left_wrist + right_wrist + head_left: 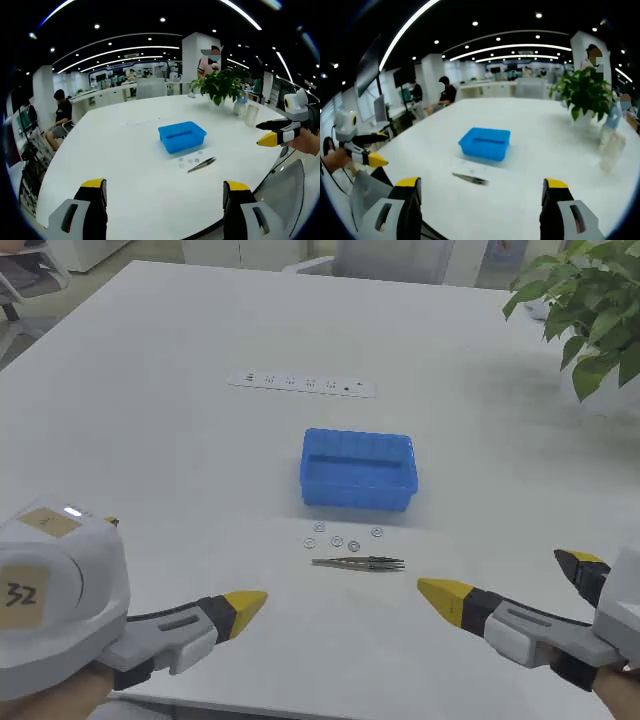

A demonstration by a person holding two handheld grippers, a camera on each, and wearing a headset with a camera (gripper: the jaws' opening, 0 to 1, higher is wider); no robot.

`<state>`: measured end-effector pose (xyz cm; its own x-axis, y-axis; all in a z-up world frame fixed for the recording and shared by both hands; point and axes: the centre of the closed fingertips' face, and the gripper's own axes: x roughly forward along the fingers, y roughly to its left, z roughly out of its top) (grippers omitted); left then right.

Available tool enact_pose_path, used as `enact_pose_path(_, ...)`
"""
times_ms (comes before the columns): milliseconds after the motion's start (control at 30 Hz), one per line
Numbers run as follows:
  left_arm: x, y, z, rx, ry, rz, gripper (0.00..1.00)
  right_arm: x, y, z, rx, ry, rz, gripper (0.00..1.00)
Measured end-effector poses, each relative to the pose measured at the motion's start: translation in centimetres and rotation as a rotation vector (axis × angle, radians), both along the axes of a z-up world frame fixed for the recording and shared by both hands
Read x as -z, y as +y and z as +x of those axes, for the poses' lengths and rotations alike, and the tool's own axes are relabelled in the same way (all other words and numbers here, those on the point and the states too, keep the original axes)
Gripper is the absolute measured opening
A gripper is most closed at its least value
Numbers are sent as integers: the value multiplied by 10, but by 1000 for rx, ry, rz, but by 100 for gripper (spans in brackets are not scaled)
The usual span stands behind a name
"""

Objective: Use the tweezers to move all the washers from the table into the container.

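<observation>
The left hand-held gripper (178, 562) is held low over the near edge of the table (150, 390). It points forward and inward, and the person's hand (55, 702) grips it from behind. In its own gripper view its two yellow-tipped jaws stand wide apart with nothing between them. The right hand-held gripper (506, 576) mirrors it from the other side, angled inward. Its jaws are also spread wide and hold nothing.

The tweezers (358, 563) lie flat on the table just ahead of the gap between the two hand-held grippers. They are forward and right of the left one's tip, forward and left of the right one's tip, and touch neither. Just beyond the tweezers, a few small washers (337, 540) sit loosely scattered on the table, close to them.

Farther ahead of both hand-held grippers, just past the washers, stands the blue container (358, 472), open at the top. Whether anything lies inside it cannot be told.

Well beyond it a white power strip (302, 384) lies flat on the table. A leafy plant (590, 310) stands far forward, off to the right hand-held gripper's side.
</observation>
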<state>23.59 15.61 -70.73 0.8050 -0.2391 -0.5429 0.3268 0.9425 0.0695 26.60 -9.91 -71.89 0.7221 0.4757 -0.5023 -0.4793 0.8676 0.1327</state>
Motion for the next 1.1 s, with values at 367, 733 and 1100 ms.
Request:
enact_pose_path(367,4,0,-2,2,24,9,99,6,4,-2,-22,24,13,99)
enact_pose_path(733,5,0,-1,7,26,19,99,7,2,0,-25,29,12,99)
enact_pose_path(1100,4,-2,-1,16,31,32,99,8,-4,3,-23,30,-2,99)
